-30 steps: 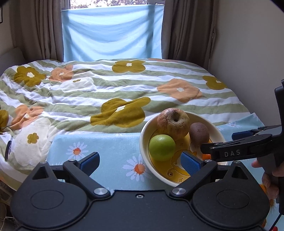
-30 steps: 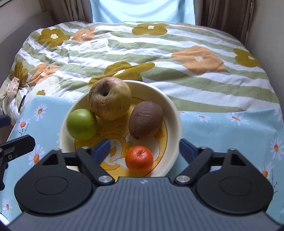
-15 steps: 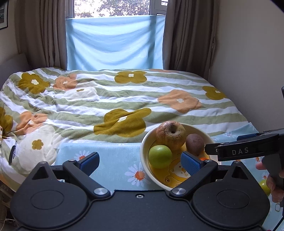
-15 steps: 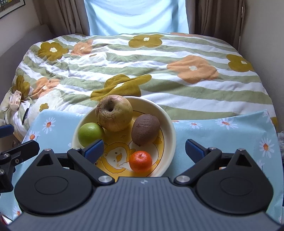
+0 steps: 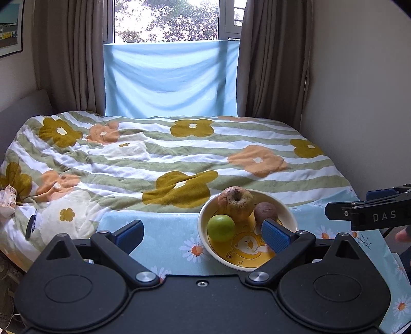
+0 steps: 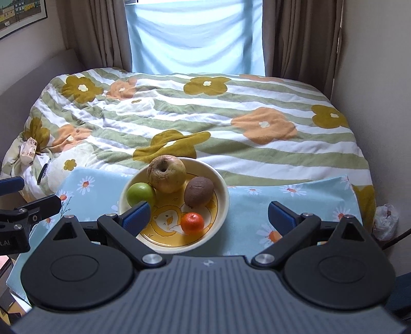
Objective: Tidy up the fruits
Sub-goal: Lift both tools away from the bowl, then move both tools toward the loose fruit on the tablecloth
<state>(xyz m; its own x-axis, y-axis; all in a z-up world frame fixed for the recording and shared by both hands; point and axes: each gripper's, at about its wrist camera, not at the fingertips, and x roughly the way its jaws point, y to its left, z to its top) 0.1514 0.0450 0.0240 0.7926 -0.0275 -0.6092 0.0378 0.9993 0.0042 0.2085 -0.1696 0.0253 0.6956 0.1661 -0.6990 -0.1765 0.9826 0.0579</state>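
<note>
A cream bowl point(image 6: 223, 190) with a yellow cartoon bottom stands on a blue daisy cloth point(image 6: 295, 197). It holds a wrinkled yellow-brown apple point(image 6: 166, 173), a green apple point(image 6: 140, 194), a brown kiwi point(image 6: 199, 191) and a small orange mandarin point(image 6: 192, 223). The bowl also shows in the left wrist view point(image 5: 287, 213), with the wrinkled apple point(image 5: 235, 200), green apple point(image 5: 221, 227) and kiwi point(image 5: 265, 211). My right gripper point(image 6: 208, 217) is open and empty above the bowl's near side. My left gripper point(image 5: 203, 234) is open and empty, left of the bowl.
Behind the cloth lies a bed with a striped flower quilt point(image 6: 200, 113). A wall point(image 5: 359, 102) runs along the right. Curtains and a window point(image 5: 167, 20) are at the back. A small packet point(image 6: 27, 150) lies at the quilt's left edge. A plastic bag point(image 6: 385, 221) sits at the lower right.
Both grippers have pulled back and risen away from the bowl, which now looks smaller and farther. The fruits have not moved. Both grippers stay open.
</note>
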